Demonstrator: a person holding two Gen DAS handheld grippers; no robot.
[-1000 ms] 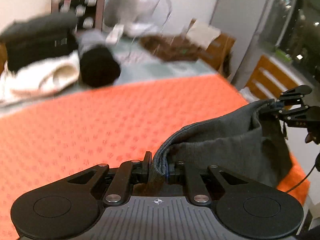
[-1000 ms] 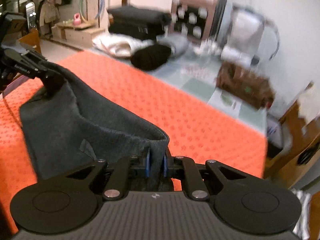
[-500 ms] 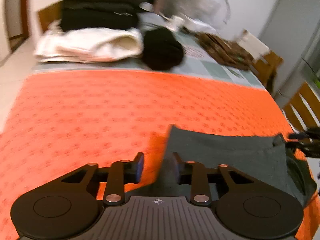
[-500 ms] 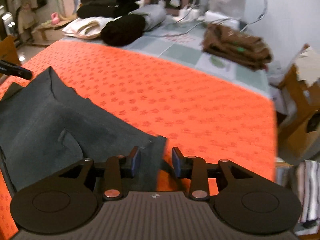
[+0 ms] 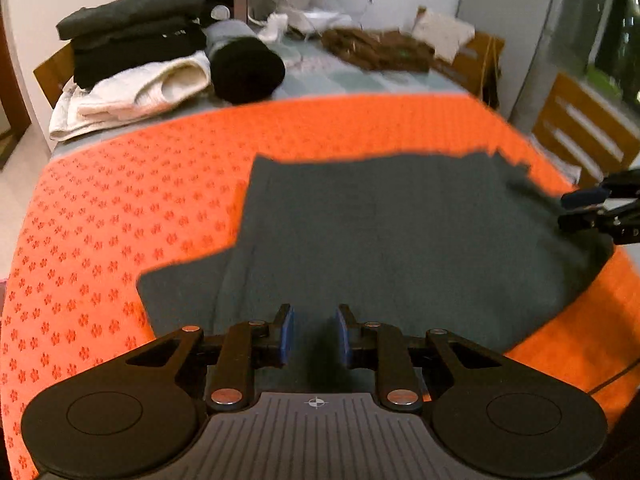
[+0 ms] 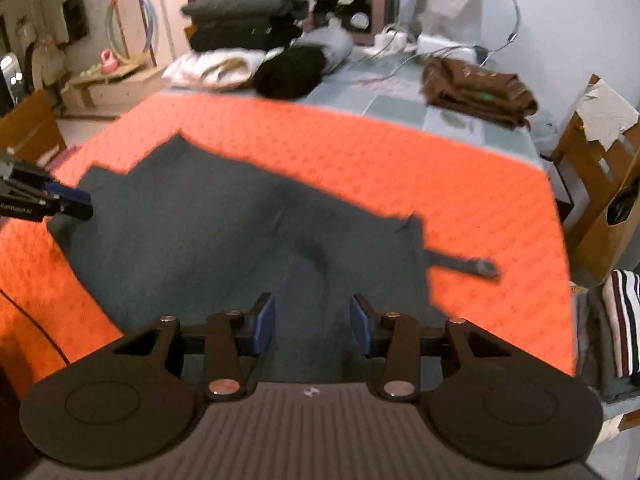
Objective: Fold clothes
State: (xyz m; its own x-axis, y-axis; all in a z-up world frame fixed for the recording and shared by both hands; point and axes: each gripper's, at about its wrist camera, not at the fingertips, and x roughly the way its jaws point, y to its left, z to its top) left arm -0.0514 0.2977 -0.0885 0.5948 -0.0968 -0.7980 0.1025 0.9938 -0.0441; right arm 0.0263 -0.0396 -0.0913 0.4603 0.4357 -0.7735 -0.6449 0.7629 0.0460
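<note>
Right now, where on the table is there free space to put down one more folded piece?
Free: orange mat left of the grey garment, and the mat strip beyond it. Crowded: the far edge, with the dark stack, black roll and brown clothes.

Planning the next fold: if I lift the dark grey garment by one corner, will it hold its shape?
Probably not. The dark grey garment lies limp with a soft ridge, so it likely droops. On the textured orange mat it would probably drag rather than slide.

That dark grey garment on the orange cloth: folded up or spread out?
Spread out: the dark grey garment lies flat on the orange cloth, edges visible, neither gripper holding it.
</note>
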